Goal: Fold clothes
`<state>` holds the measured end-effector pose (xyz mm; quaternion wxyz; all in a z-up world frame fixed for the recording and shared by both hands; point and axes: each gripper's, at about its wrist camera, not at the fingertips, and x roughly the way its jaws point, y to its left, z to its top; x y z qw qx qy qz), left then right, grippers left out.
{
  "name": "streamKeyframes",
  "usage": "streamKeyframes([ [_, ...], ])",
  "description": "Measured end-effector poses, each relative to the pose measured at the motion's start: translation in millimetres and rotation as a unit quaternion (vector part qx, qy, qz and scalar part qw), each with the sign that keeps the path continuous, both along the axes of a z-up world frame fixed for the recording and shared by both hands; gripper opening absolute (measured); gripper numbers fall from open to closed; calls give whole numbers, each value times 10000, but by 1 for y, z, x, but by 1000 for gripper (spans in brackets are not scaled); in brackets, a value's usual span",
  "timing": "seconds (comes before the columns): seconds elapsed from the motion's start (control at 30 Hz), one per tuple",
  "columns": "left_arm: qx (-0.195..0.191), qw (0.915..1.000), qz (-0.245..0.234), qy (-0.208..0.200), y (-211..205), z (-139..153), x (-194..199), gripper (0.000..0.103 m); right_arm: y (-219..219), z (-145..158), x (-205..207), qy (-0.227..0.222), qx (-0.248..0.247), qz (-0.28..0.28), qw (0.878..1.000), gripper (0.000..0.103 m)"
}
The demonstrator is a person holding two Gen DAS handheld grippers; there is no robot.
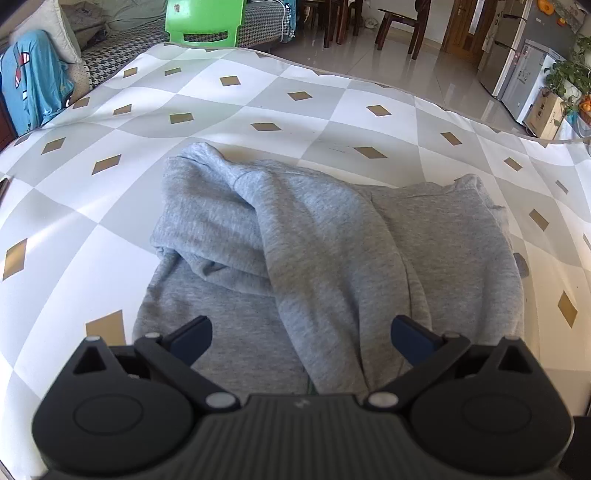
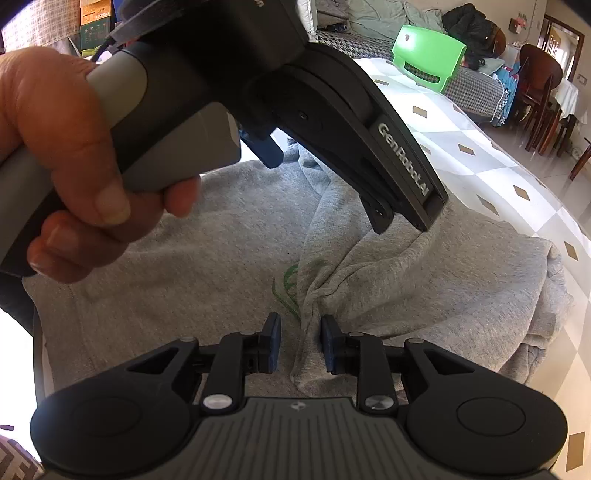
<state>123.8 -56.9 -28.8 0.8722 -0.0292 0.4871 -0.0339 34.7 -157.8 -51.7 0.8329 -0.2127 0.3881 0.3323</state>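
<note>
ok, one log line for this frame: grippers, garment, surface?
left gripper: open above grey sweatshirt | right gripper: part open, sleeve fold between fingers | checked tablecloth

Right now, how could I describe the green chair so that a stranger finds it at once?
Start from the table with the checked cloth, where the grey sweatshirt lies. Look past its far edge, toward the houndstooth sofa. The green chair stands there, bright plastic with a slot in its backrest, unlike the dark wooden chairs.
</note>
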Motion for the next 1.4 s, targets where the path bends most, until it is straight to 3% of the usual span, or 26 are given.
streamKeyframes([
  [0.1,284,9993,-160,193,-9,-15,5,103,-4,5,0,61,39,-33,10000,26],
  [0.2,653,9972,-24,357,-7,-30,8,103,-8,9,0,122,77,-66,9999,34],
  [0.3,421,9979,145,476,4,-33,10,103,-13,14,0,181,127,-127,9997,37],
  [0.5,658,9966,242,424,6,-36,10,103,-42,22,12,285,424,-837,9952,43],
  [0.7,644,9962,323,494,7,-41,13,103,-60,-5,29,887,306,-1523,9839,45],
  [0.87,659,9961,315,496,6,-43,14,103,-58,-6,18,600,111,-1333,9892,47],
  [1.4,933,9948,290,273,6,-41,14,103,-46,-3,28,708,136,-1522,9857,48],
])
